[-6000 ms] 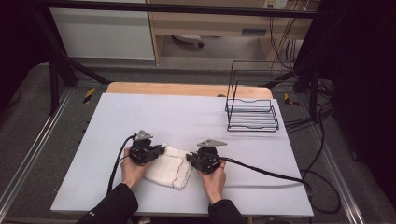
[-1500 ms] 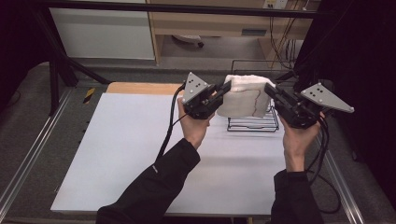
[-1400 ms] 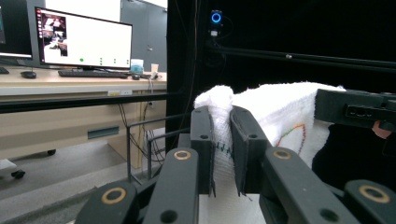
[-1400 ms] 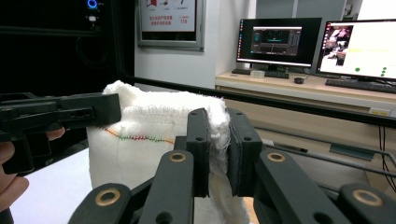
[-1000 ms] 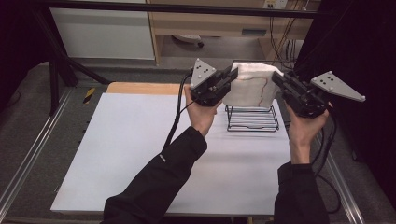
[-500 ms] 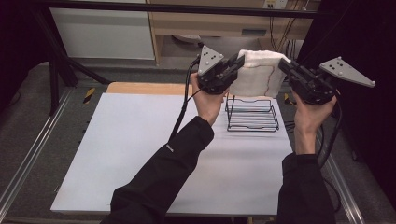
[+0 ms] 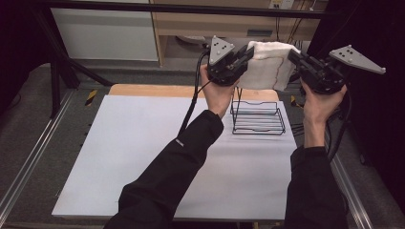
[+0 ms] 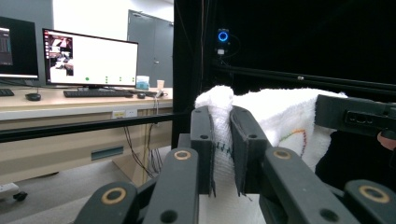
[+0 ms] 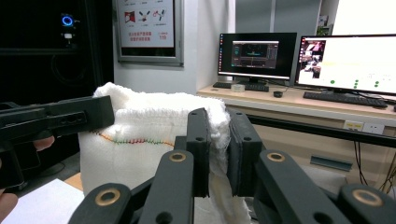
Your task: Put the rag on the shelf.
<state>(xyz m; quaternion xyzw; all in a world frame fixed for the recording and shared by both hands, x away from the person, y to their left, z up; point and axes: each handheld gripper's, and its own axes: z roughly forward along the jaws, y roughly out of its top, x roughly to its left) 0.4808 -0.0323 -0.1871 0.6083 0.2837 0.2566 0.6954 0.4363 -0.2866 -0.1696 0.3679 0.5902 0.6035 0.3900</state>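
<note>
The white tabletop [image 7: 143, 157] lies bare from nine o'clock round to six, so a hand could sweep across it freely there. At about two o'clock the black wire rack [image 7: 257, 117] stands on the table, its upright back frame rising toward twelve; it blocks a low pass in that corner. Directly above the rack, the white towel [image 7: 267, 67] hangs stretched between the left gripper [image 7: 248, 51] and the right gripper [image 7: 290, 56], closing the air there. Beyond twelve o'clock a dark frame bar [image 7: 191, 8] crosses high up, and black posts stand at ten.
</note>
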